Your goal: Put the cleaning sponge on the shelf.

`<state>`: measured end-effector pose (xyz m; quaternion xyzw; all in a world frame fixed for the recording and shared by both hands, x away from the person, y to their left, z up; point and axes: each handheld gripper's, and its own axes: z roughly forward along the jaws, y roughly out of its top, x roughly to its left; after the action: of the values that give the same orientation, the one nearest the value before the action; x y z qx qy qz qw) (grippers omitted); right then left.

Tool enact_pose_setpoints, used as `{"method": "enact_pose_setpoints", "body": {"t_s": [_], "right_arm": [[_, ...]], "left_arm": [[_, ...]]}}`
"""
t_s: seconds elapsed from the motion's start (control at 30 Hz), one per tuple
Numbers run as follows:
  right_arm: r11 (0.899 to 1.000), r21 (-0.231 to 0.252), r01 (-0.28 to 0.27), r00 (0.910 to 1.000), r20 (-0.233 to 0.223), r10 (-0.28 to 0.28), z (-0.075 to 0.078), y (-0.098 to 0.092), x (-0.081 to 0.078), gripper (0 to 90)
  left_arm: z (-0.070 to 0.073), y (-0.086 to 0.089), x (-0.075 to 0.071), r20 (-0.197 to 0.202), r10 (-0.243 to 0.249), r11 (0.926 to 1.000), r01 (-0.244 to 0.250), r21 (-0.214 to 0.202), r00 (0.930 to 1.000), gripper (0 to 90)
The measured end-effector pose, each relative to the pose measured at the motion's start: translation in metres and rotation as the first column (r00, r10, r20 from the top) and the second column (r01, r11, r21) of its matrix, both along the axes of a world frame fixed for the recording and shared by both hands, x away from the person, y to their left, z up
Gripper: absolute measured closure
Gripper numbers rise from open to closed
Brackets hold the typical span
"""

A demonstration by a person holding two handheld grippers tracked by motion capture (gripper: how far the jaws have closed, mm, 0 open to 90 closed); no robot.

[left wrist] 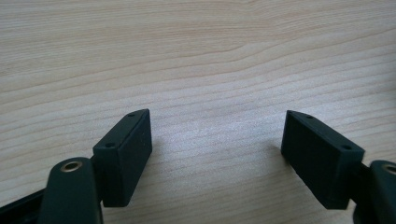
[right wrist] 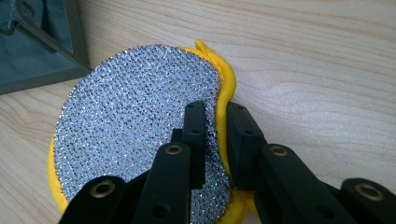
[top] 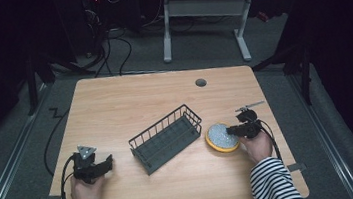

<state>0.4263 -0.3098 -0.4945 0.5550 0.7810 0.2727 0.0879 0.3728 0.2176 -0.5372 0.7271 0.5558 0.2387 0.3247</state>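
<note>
a round scouring sponge (top: 222,137) lies on the light wooden table (top: 129,100) toward its near right part, just right of a dark wire basket (top: 166,138). the right gripper (top: 235,130) comes at the sponge from its right side and has its jaws pinched on the sponge's right edge: in the right gripper view one black pad lies on the silvery top and the other presses against the yellow rim (right wrist: 227,88), which bulges and folds up between them. the sponge (right wrist: 140,126) looks tilted there, its gripped edge lifted a little off the wood.

the basket is long and rectangular, made of thin dark wires with a solid-looking floor, and it sits at a slant across the middle of the table, one short end close to the sponge; its corner (right wrist: 42,46) shows just beside the sponge in the right gripper view, near but apart. nothing lies between the right gripper and the sponge.

the left gripper (top: 102,167) rests low at the near left part of the table, well apart from the basket, a grey three-cornered plate on top. its jaws stand wide with bare wood grain between the blocky black pads (left wrist: 128,154).

the sponge's top is a glittering metallic mesh, finely knitted, over a soft yellow foam body. the table is pale, with wavy grain and a round dark cable hole (top: 201,82) toward its far edge. a striped sleeve (top: 272,181) covers the person's right forearm.
</note>
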Motion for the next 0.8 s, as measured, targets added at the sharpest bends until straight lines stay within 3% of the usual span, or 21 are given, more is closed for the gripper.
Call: {"method": "enact_pose_setpoints", "body": {"t_s": [0.23, 0.47, 0.8], "right_arm": [[1.0, 0.004, -0.029, 0.9992, 0.027, 0.029, 0.004, 0.0, 0.0, 80.9], [0.999, 0.013, -0.046, 0.9962, 0.075, 0.045, 0.019, -0.001, -0.005, 81.2], [0.999, 0.033, -0.039, 0.9935, 0.109, 0.035, 0.03, -0.011, -0.011, 81.4]], "left_arm": [[0.0, 0.0, 0.0, 0.001, -0.005, 1.0, 0.005, -0.001, 1.0, 24.9], [0.0, 0.0, 0.0, 0.001, -0.008, 1.0, 0.008, 0.0, 1.0, 25.0], [0.0, 0.0, 0.0, 0.005, -0.013, 0.9999, 0.013, -0.001, 0.9999, 27.0]]}}
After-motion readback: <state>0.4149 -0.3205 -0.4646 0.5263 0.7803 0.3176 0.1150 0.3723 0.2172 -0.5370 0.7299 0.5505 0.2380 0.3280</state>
